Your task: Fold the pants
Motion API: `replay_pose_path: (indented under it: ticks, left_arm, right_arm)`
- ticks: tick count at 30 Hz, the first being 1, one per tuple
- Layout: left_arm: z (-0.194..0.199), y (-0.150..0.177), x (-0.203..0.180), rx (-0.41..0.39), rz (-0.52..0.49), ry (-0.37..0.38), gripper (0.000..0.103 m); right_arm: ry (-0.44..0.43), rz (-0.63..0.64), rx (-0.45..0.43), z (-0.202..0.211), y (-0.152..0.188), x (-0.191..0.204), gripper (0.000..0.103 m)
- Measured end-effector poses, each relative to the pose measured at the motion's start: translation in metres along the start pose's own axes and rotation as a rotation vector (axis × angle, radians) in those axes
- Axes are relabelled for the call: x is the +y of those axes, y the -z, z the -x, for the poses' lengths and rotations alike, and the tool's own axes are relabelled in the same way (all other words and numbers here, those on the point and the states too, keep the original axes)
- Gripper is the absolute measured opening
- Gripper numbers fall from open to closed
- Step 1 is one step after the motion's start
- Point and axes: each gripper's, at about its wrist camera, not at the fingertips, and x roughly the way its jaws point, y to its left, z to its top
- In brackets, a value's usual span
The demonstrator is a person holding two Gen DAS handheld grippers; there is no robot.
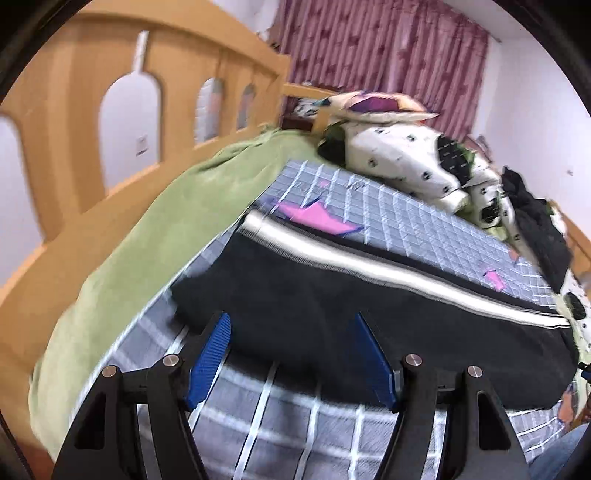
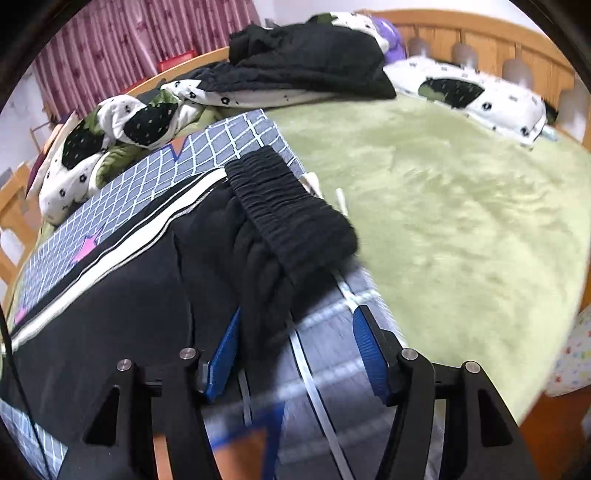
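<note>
pants (image 1: 332,295) black, white stripe | mat (image 1: 406,218) grey grid, pink stars | blanket (image 2: 461,203) green

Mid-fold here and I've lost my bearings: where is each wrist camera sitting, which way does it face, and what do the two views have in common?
Left wrist: behind the left gripper, angled down across the pants toward the wooden bed rail and curtain; its open blue fingers show.
Right wrist: behind the right gripper, angled down at the pants' waistband, green blanket and headboard; its open fingers show.
Shared: the black pants with white stripe, the checked sheet, the green blanket, the curtain.
</note>
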Motion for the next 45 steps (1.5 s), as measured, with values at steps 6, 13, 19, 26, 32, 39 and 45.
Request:
replay_pose_path:
  ticks: [6, 13, 19, 26, 32, 39, 45]
  left_arm:
    - [-0.034, 0.011, 0.024, 0.148, 0.16, 0.054, 0.069]
    - [-0.066, 0.048, 0.044, 0.127, 0.421, 0.253, 0.07]
    - [-0.09, 0.014, 0.067, 0.089, 0.472, 0.127, 0.017]
    - [-0.069, -0.002, 0.078, 0.133, 0.271, -0.017, 0.026]
    - [-0.021, 0.005, 0.093, 0.028, 0.184, -0.198, 0.064]
    - [-0.022, -0.059, 0.068, -0.002, 0.13, -0.029, 0.062]
    - [-0.102, -0.102, 0.02, 0.079, 0.017, -0.059, 0.062]
  right_arm:
    - [0.115, 0.011, -0.087, 0.053, 0.001, 0.014, 0.059]
    - [0.048, -0.034, -0.13, 0.073, -0.007, 0.061, 0.059]
    - [-0.046, -0.041, -0.103, 0.062, -0.008, 0.114, 0.059]
    - [-0.053, 0.051, -0.098, 0.062, 0.01, 0.148, 0.059]
    - [-0.071, 0.072, -0.059, 0.052, 0.016, 0.158, 0.059]
    - [-0.137, 0.078, -0.065, 0.04, -0.001, 0.194, 0.059]
    - [-0.15, 0.172, -0.06, 0.019, -0.007, 0.242, 0.059]
